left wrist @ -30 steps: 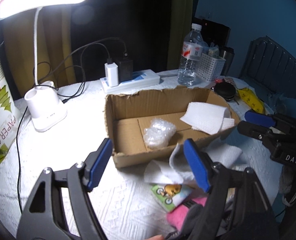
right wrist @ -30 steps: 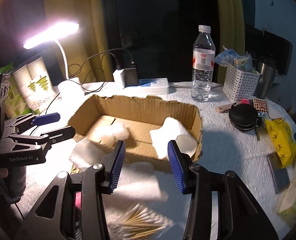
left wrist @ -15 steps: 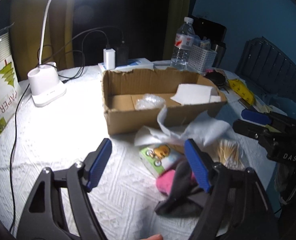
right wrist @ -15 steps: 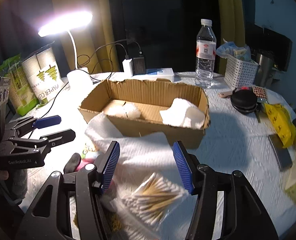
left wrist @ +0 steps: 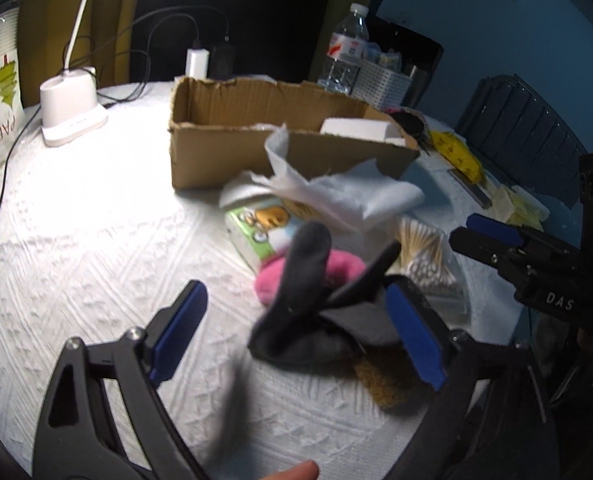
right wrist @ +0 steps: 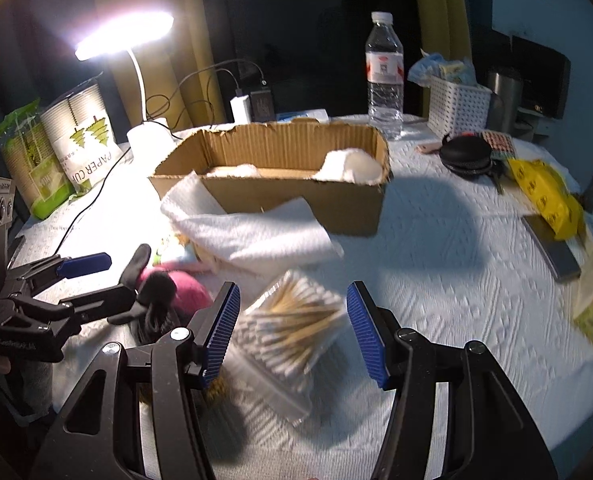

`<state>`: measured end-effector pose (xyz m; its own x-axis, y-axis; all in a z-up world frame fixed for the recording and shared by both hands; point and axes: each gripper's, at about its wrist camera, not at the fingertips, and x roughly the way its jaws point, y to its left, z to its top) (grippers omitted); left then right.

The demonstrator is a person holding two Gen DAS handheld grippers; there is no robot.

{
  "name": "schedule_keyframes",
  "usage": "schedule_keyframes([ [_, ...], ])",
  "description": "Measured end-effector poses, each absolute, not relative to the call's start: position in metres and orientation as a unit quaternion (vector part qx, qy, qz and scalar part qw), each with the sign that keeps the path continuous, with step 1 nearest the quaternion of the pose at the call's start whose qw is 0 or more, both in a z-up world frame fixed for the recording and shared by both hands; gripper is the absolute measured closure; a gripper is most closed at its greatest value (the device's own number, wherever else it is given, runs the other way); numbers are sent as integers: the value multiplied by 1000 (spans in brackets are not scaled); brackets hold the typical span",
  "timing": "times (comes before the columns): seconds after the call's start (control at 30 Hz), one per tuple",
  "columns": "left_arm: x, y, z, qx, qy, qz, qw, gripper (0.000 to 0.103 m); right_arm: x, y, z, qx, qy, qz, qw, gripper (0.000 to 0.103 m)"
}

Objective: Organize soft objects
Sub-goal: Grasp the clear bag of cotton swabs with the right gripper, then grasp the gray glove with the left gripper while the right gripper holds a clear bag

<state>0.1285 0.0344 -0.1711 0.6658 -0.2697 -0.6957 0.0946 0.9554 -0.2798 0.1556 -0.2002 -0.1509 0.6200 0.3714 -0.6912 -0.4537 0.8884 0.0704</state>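
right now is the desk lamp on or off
On: the desk lamp head glows bright white in the right wrist view and floods the tablecloth below it.

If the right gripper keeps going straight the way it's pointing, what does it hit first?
Probably the bag of cotton swabs, which lies between the open right gripper fingers; depth is unclear.

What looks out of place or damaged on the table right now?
The cardboard box has a torn, ragged top rim. A white paper towel lies crumpled outside against its front wall, over the loose pile with the cotton swab bag. Nothing looks spilled.
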Motion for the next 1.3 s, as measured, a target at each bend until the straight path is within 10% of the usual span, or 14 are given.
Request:
schedule_keyframes([
  [0.5,136,11,-194,-106,432,-116,888,12,164,-220,-184,-11,412,235,880,44],
  [0.93,127,18,-180,-107,401,-143,899,58,179,-192,-198,-22,430,255,866,24],
  [1.3,109,32,-156,-100,368,-154,912,74,171,-197,-185,-26,411,243,878,51],
])
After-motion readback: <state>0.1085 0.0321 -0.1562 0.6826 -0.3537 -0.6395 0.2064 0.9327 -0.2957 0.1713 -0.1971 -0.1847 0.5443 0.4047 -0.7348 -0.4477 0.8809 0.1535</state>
